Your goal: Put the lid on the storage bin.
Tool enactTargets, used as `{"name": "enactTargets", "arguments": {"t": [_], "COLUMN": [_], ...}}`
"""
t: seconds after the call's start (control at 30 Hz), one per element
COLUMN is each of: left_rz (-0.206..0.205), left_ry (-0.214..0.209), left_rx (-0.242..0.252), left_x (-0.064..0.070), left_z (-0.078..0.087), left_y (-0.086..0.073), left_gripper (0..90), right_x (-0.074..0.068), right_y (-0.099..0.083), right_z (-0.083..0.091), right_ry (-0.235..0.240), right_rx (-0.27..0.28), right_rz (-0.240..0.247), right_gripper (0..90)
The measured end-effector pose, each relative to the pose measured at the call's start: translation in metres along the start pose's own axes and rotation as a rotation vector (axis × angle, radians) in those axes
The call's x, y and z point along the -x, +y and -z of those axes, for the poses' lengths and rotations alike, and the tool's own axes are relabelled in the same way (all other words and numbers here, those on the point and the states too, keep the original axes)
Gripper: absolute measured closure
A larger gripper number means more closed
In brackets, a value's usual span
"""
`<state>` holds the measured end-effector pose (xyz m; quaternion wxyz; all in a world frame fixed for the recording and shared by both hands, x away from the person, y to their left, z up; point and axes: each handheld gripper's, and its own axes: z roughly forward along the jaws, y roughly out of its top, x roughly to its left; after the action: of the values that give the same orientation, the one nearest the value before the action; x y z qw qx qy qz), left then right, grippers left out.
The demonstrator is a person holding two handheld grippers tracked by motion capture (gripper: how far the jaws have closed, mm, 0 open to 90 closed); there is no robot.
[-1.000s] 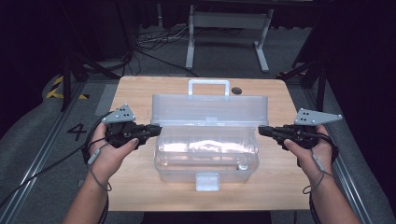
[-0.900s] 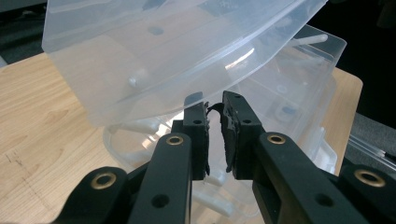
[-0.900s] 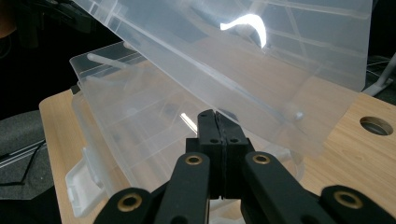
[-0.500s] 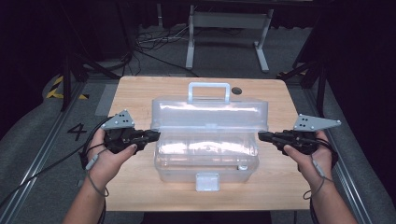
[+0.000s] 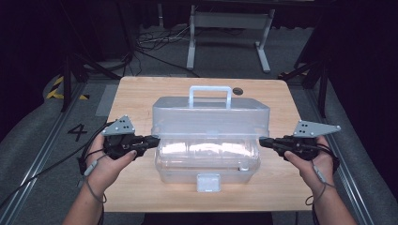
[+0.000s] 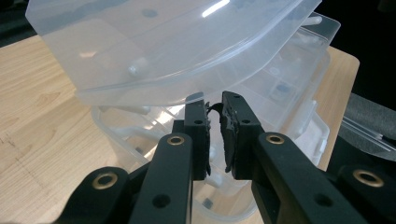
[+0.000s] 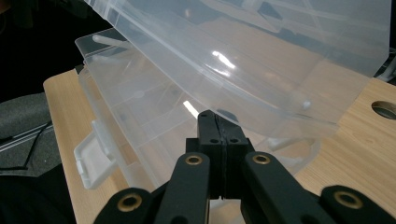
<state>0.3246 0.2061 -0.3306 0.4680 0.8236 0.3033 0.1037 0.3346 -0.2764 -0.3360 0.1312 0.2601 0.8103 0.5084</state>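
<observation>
Clear plastic box [image 5: 209, 154] sat mid-table [image 5: 136, 93], used here as the landmark. Left of the box, left hand [image 5: 105, 161] held the left gripper [image 5: 155, 139], its grey plate on top, cable trailing off toward the table's near-left edge. The gripper's tips sat right at the box's left end, at the seam under the lid [image 5: 211, 115]. In the left gripper view, the left gripper [image 6: 214, 105] had its jaws nearly together with a narrow gap, tips up against the lid's [image 6: 177, 42] lower rim; could not tell if the rim was actually pinched. The lid was tilted up, raised off the box base [image 6: 280, 102], hinged at the far side. White carry handle [image 5: 210, 93] stood on the lid's far top edge; white latch tab [image 5: 208, 182] hung at the box's near front. A dark round hole [image 5: 238, 90] in the table lay just behind the box, right of the handle. Right of the box, right hand [image 5: 312, 161] held the right gripper [image 5: 261, 141], tips at the box's right end at the same seam height. In the right gripper view, the right gripper [image 7: 218, 116] had jaws pressed fully together, nothing between them, tips just under the raised lid's [image 7: 243, 51] edge, with the box base [image 7: 140, 121] below and the latch tab [image 7: 95, 161] at its side.
</observation>
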Motion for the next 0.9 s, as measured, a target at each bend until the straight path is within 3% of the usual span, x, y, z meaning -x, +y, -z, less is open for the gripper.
{"name": "enactTargets", "arguments": {"t": [0.5, 0.9], "left_rz": [0.014, 0.033], "left_ry": [-0.008, -0.003], "left_rx": [-0.030, -0.047], "left_x": [0.004, 0.000], "left_z": [0.000, 0.000], "left_y": [-0.008, -0.017], "left_gripper": [82.8, 83.8], "right_x": [-0.005, -0.007], "right_y": [-0.008, -0.018], "right_z": [-0.002, -0.003], "right_ry": [0.013, 0.022], "right_rx": [-0.033, -0.034], "right_rz": [0.012, -0.012], "right_gripper": [90.0, 90.0]}}
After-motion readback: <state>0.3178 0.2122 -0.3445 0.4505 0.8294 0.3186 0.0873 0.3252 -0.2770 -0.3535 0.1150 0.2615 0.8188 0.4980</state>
